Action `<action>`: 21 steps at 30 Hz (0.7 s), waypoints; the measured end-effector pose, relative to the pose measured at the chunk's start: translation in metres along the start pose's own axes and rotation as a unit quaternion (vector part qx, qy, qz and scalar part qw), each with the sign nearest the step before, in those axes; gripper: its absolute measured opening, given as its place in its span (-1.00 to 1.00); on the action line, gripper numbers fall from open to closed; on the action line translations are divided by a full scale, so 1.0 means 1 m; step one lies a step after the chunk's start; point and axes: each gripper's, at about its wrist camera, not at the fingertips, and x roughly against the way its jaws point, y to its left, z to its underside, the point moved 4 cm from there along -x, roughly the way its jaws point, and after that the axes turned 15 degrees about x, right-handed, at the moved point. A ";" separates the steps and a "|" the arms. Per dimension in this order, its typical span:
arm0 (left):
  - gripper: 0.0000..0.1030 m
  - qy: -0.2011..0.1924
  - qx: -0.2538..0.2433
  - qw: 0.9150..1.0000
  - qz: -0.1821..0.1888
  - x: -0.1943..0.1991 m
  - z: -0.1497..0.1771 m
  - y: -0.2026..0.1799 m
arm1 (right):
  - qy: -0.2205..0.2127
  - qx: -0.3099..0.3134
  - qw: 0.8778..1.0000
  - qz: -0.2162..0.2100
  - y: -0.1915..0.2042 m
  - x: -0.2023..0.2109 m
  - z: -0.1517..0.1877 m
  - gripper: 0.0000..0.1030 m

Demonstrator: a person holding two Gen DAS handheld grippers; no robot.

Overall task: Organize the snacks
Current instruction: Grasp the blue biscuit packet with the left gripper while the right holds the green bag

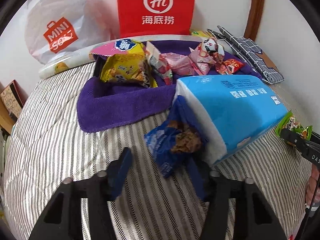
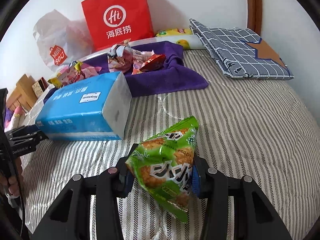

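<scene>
Both wrist cams sit low over the striped bed [image 2: 250,120], facing its far edge w/ the red bag [image 1: 155,8]; left view sits close behind the tissue pack [image 1: 236,108], right view further back, both sharing the purple towel [image 2: 170,80].

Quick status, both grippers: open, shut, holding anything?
Left gripper: open, fingers wide either side of the blue cookie packet, not gripping.
Right gripper: shut on the green snack packet.

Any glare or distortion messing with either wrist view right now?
Left wrist: heavy fisheye bending at the edges, blue cookie packet soft and close. Right wrist: same warp, green snack packet in the right claw readable; even light, no glare.
</scene>
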 end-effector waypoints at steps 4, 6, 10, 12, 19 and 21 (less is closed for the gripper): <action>-0.50 0.006 0.004 1.000 0.016 0.001 0.000 -0.003 | -0.002 -0.006 1.000 -0.008 -0.002 0.000 0.001 -0.13; -0.68 0.011 0.013 1.000 0.024 0.003 0.000 -0.002 | -0.003 -0.008 1.000 -0.011 -0.003 0.000 0.001 -0.13; -0.77 0.021 0.026 0.999 0.042 0.011 0.006 0.004 | -0.002 -0.007 1.000 -0.011 -0.003 -0.001 0.002 -0.13; -0.78 0.016 0.030 0.999 0.041 0.019 0.010 0.008 | -0.002 -0.007 1.000 -0.010 -0.003 -0.001 0.001 -0.13; -0.79 0.006 0.057 0.997 0.048 0.050 0.030 0.031 | -0.001 -0.005 1.000 -0.008 -0.003 -0.001 0.001 -0.13; -0.79 0.007 0.064 0.996 0.055 0.057 0.036 0.038 | 0.000 -0.003 1.000 -0.006 -0.003 0.000 0.001 -0.13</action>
